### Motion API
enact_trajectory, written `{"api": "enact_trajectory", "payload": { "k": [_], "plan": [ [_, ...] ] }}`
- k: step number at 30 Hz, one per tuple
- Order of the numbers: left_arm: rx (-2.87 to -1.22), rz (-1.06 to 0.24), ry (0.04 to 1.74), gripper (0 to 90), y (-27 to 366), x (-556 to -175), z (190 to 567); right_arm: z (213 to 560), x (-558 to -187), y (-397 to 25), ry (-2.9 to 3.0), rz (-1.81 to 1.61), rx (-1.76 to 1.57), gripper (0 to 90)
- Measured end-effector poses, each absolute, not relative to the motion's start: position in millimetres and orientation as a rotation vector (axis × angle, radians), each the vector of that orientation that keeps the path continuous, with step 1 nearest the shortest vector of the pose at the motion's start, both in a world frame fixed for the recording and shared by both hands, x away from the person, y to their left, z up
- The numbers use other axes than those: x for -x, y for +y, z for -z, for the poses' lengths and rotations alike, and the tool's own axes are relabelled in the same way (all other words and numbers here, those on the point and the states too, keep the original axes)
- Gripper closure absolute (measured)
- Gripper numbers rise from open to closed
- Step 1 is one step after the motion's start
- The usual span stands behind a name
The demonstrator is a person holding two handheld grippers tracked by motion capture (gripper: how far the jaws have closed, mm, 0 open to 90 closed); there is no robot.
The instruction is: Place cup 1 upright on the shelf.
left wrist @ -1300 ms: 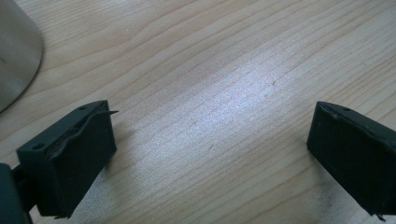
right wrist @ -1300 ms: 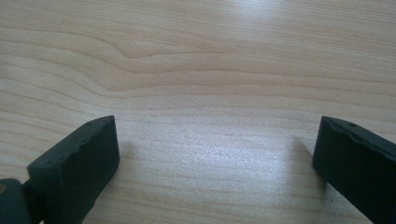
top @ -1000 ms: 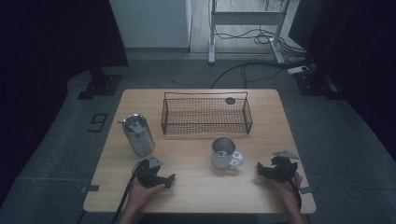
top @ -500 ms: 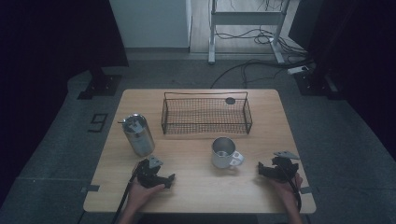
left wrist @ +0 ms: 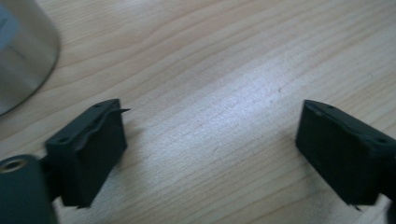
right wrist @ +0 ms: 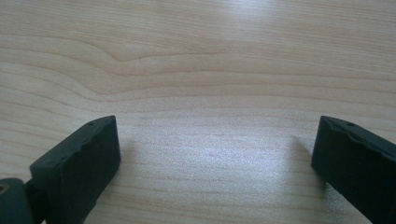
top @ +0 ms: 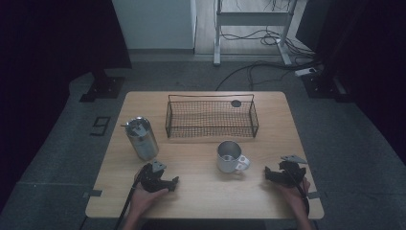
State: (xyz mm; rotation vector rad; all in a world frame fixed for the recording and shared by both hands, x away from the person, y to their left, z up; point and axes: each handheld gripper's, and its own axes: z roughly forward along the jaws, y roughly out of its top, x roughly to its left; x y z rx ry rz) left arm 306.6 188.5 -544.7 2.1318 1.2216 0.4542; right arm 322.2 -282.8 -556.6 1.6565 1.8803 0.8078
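A steel mug with a white handle stands on the wooden table, right of centre. A steel tumbler with a lid stands at the left; its curved wall fills the top left corner of the left gripper view. My left gripper rests on the table just below the tumbler, held by a hand, jaws wide apart over bare wood. My right gripper lies near the front right, right of the mug, also open with nothing between its jaws.
A black wire basket stands at the back centre of the table, with a small dark round thing at its far right corner. Cables and a metal stand's legs lie on the floor beyond the table.
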Motion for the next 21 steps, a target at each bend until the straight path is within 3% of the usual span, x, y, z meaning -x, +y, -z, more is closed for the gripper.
{"api": "enact_trajectory", "payload": {
  "k": [21],
  "plan": [
    [-1.985, -0.490, 1.199, 15.0, 196, -296, 511, 556, -324, -283, 1.867, -0.799, -1.670, 0.7]
  ]
}}
